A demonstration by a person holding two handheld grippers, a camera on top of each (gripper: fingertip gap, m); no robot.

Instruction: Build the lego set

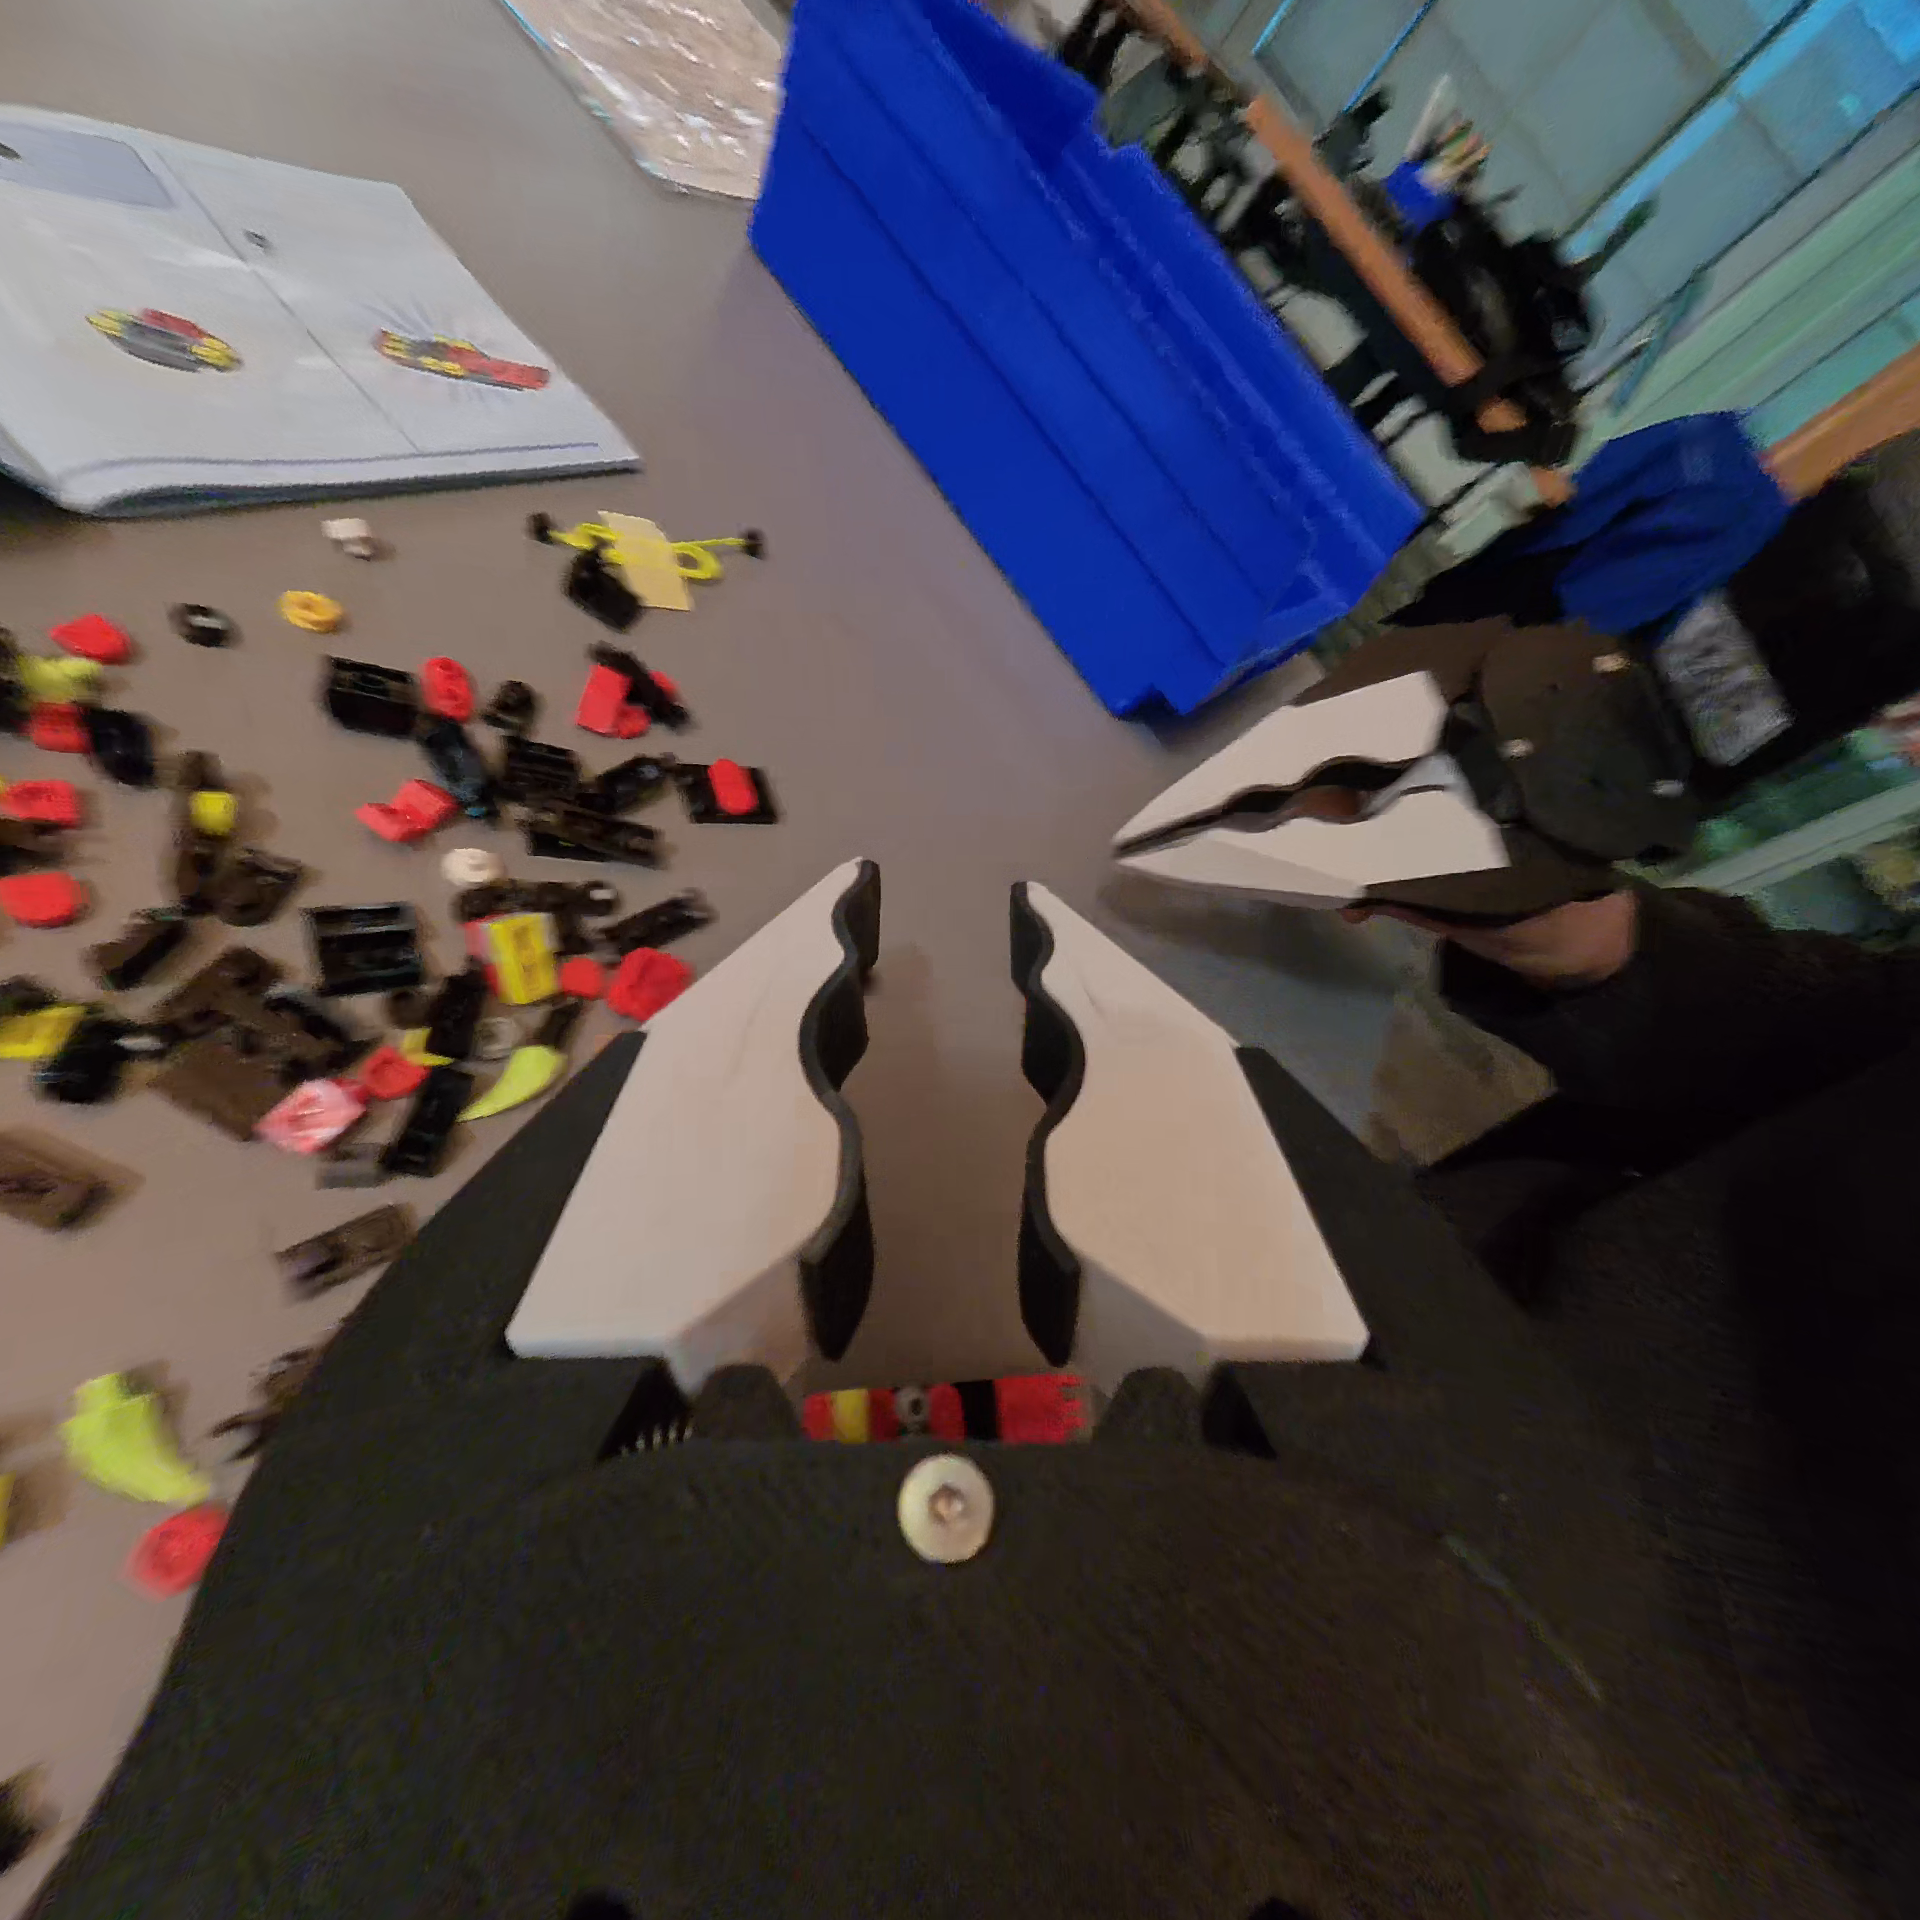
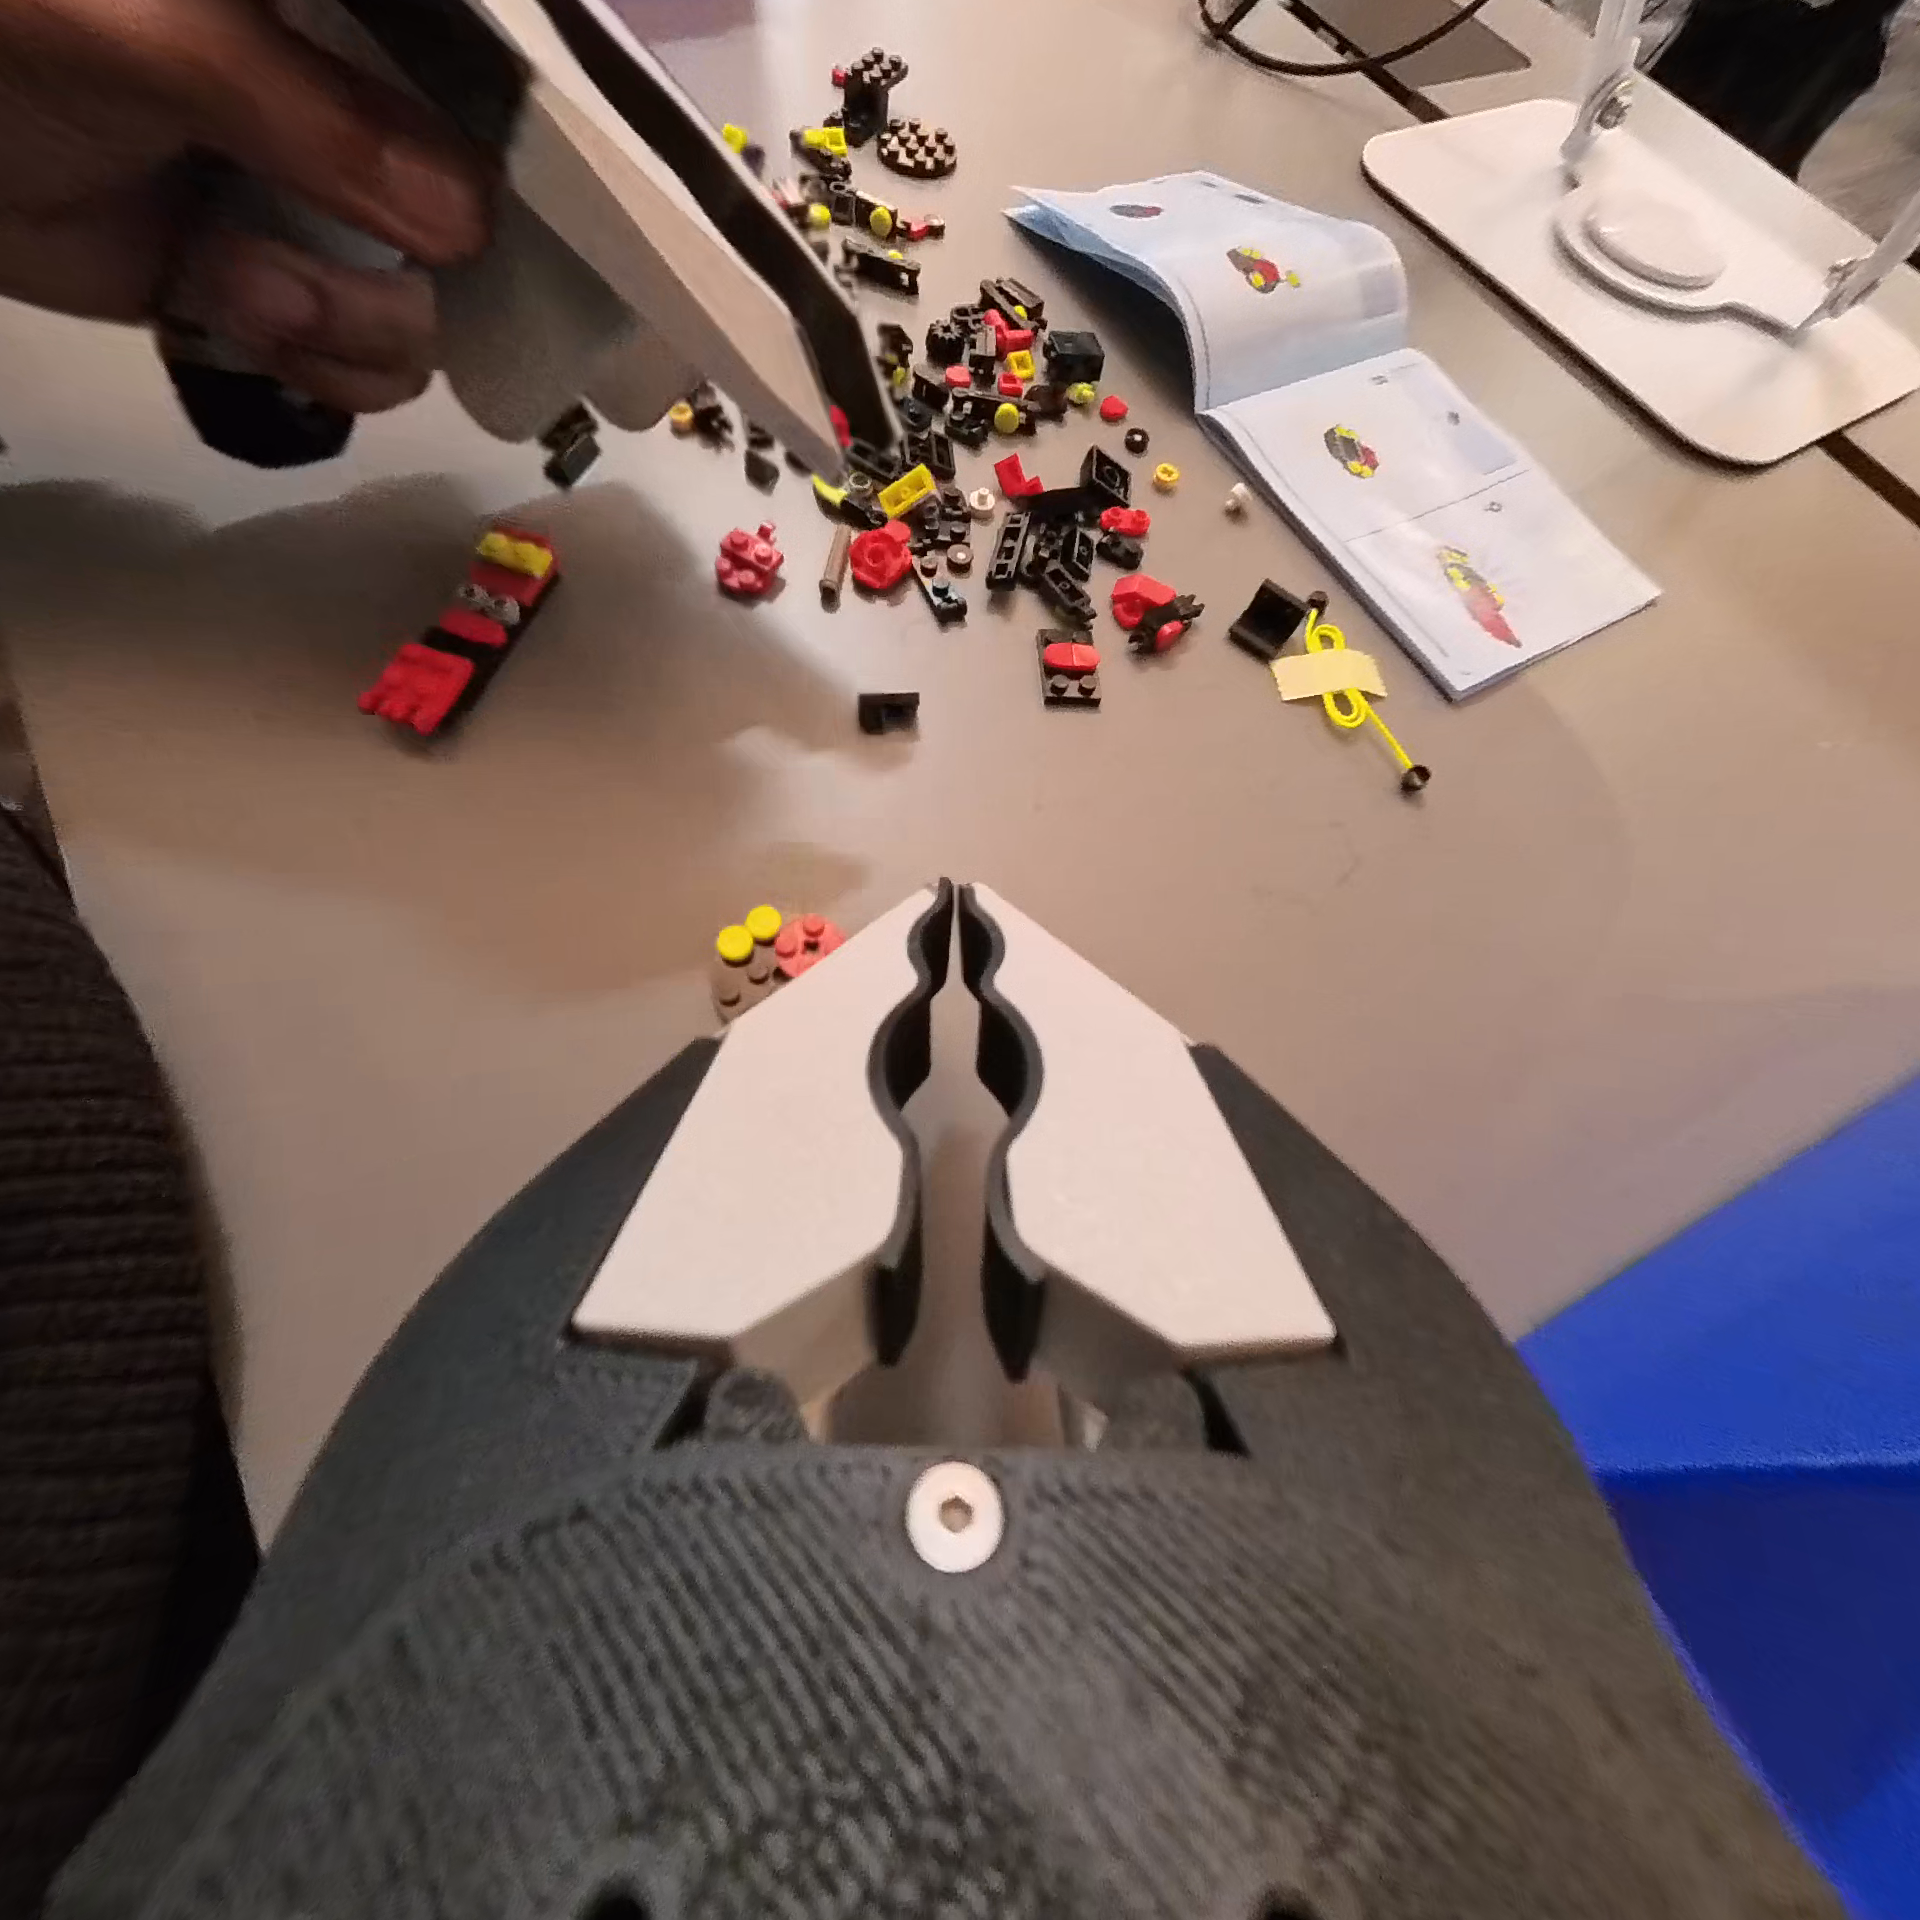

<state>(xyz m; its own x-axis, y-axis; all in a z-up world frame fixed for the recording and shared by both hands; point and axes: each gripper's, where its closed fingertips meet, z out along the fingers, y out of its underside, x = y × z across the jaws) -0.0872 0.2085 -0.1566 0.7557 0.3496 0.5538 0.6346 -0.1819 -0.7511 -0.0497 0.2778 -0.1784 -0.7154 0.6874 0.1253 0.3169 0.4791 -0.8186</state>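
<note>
A pile of loose red, black and yellow lego pieces (image 2: 987, 468) lies on the grey table and shows at the left of the left wrist view (image 1: 416, 883). A partly built red, black and yellow model (image 2: 457, 634) lies apart from the pile; a strip of it shows under my left gripper's base (image 1: 945, 1413). My left gripper (image 1: 943, 888) is open and empty; in the right wrist view its tips (image 2: 857, 442) are at the near edge of the pile. My right gripper (image 2: 951, 894) is shut with nothing seen in it, low over the table, and also shows in the left wrist view (image 1: 1127, 850). A small cluster with yellow studs (image 2: 774, 951) lies beside its left finger.
An open instruction booklet (image 2: 1351, 416) lies beyond the pile (image 1: 260, 343). A blue bin (image 1: 1039, 364) stands at the table's side (image 2: 1766, 1403). A white stand base (image 2: 1662, 260) is at the far right. A yellow string with tape (image 2: 1340, 675) lies near the booklet.
</note>
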